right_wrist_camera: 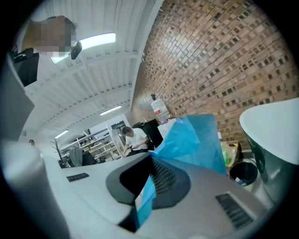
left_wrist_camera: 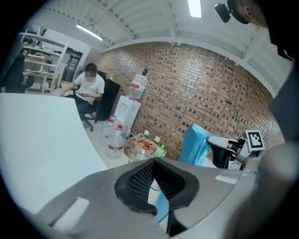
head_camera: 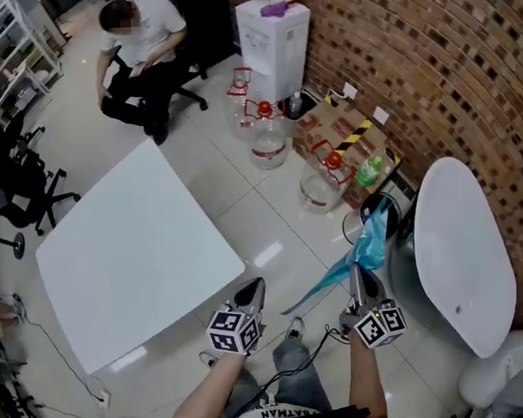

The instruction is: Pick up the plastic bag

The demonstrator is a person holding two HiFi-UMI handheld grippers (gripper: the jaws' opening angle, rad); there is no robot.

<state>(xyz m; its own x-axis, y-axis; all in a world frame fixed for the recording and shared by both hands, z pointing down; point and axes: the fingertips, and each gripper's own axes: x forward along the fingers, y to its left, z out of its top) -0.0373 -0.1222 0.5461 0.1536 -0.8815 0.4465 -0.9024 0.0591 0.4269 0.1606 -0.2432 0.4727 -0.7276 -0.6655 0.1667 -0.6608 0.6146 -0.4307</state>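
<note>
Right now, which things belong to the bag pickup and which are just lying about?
Job: plastic bag, right gripper, left gripper, both shut on it.
Lying about: white table, water jugs, water dispenser, office chair, seated person.

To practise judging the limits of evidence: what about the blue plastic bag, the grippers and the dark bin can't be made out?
Plastic bag: its full shape. The head view shows it bunched, and both gripper views hide its lower part behind the gripper bodies.
Left gripper: how much bag it pinches. Only a blue sliver shows.
Bin: its contents. The bag covers it in the head view, and it is too small in the right gripper view.
</note>
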